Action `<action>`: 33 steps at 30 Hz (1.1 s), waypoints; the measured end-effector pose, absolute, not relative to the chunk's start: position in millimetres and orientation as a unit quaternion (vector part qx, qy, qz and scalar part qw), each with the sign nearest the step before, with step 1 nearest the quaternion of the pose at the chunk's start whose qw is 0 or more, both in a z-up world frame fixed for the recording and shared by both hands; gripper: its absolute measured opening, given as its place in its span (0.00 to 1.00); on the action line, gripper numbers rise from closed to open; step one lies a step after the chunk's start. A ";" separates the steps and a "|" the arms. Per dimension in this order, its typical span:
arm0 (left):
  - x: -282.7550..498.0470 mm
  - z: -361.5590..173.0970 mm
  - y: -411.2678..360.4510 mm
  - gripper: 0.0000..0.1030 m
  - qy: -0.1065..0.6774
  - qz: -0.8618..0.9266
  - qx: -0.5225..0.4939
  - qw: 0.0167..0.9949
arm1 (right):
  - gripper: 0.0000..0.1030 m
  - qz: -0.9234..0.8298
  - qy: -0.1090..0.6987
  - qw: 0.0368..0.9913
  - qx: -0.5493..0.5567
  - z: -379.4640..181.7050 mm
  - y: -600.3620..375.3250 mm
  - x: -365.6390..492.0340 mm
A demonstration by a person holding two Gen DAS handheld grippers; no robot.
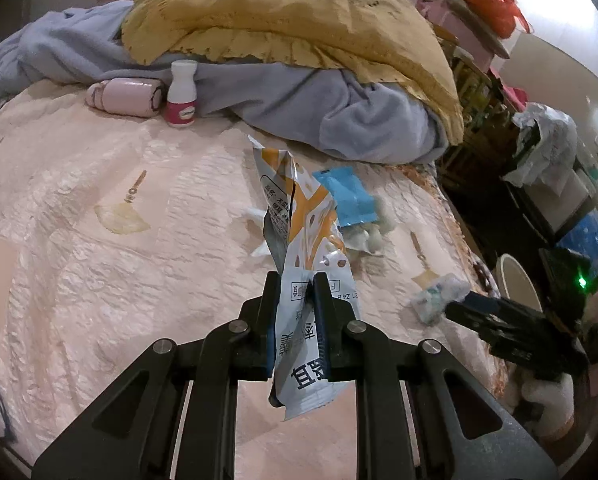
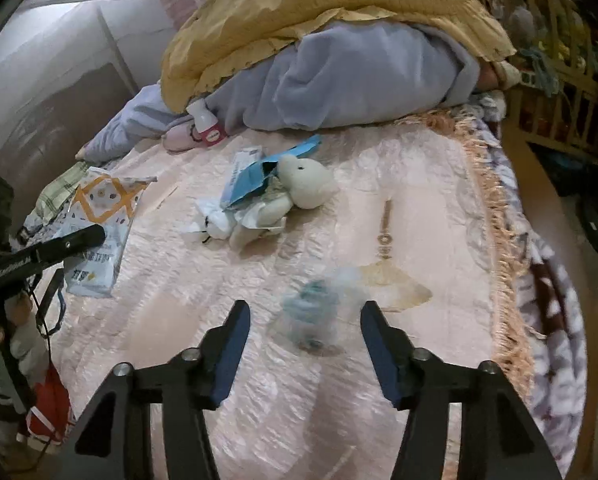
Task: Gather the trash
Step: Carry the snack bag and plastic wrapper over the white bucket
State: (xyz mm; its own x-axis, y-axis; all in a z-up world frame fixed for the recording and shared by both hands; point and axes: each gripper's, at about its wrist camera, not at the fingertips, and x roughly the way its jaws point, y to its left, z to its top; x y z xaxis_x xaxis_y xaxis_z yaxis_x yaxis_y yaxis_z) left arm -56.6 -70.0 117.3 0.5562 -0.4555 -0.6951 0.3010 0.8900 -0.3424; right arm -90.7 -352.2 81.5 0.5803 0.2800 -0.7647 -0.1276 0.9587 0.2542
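My left gripper (image 1: 298, 280) is shut on an orange-and-white snack bag (image 1: 303, 224) and holds it above the pink bedspread (image 1: 99, 208). The bag also shows at the left of the right wrist view (image 2: 99, 220), with the left gripper (image 2: 95, 234) on it. My right gripper (image 2: 305, 310) is open and empty, its fingers on either side of a crumpled clear wrapper with blue-green print (image 2: 319, 312) that lies on the bed. That wrapper shows in the left wrist view (image 1: 439, 294) next to the right gripper (image 1: 455, 308).
A blue packet (image 2: 255, 176), white tissue scraps (image 2: 219, 224) and a cream plush toy (image 2: 303, 184) lie mid-bed. A white bottle with pink label (image 1: 182, 94) and a pink roll (image 1: 123, 96) stand by the piled blue and yellow blankets (image 1: 291, 20). A white bin (image 1: 515, 284) stands beside the bed.
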 end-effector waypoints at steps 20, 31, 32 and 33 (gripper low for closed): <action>-86.2 127.0 -142.0 0.13 0.412 -0.276 -0.059 0.866 | 0.20 0.104 0.410 0.902 0.089 98.6 -367.3 -125.5; -107.5 135.4 -208.2 0.13 0.409 -0.316 -0.027 0.856 | 0.20 0.068 0.401 0.910 0.083 111.2 -401.3 -164.8; -109.3 136.4 -214.2 0.13 0.408 -0.319 -0.024 0.855 | 0.20 0.064 0.401 0.910 0.082 112.8 -405.4 -168.4; -111.8 138.1 -222.7 0.13 0.406 -0.324 -0.019 0.854 | 0.20 0.060 0.399 0.911 0.081 114.6 -409.8 -171.8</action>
State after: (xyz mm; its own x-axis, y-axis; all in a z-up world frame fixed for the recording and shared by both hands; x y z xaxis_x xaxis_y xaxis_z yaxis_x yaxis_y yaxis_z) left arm -111.8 -222.7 138.1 0.4593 -0.5692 -0.6820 0.5388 0.7889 -0.2956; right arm -171.8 -409.8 114.6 0.6741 0.1745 -0.7177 -0.0448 0.9796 0.1960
